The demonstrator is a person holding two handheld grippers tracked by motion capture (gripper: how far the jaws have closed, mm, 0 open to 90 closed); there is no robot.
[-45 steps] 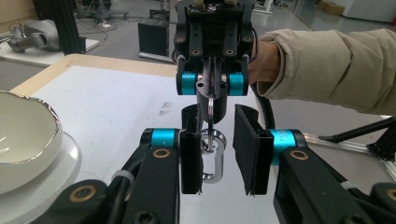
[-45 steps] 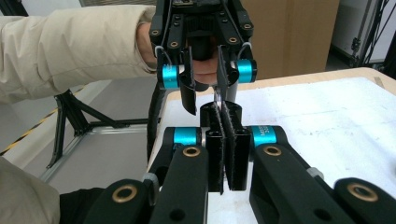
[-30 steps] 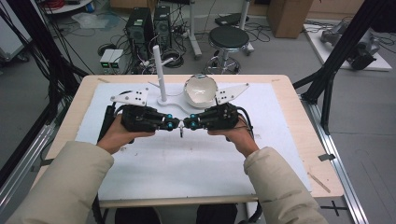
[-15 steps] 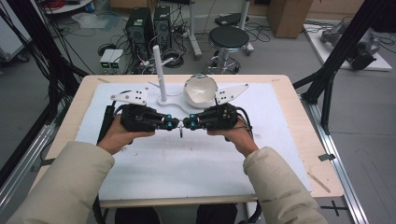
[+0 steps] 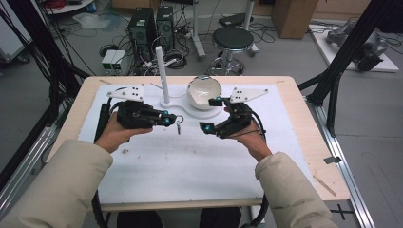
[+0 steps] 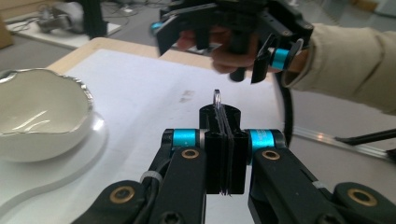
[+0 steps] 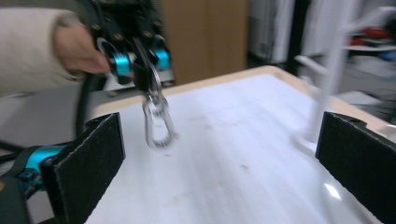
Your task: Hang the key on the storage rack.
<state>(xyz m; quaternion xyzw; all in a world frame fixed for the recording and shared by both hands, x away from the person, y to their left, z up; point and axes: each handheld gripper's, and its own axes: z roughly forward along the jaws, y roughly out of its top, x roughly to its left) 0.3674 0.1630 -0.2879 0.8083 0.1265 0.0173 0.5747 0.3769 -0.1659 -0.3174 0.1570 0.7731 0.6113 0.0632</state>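
Your left gripper (image 5: 167, 118) is level and clamps a metal clip (image 5: 178, 125), hanging under its tips. Your right gripper (image 5: 212, 114), jaws just opened wide, faces it over the white mat (image 5: 190, 156).

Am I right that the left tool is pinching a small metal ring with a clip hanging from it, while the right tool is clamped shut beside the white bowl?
Not quite. The right tool is open, its jaws wide apart with nothing between them, as the right gripper view shows. The rest holds: the left tool pinches the metal ring, the clip hangs below, and the white bowl sits nearby.
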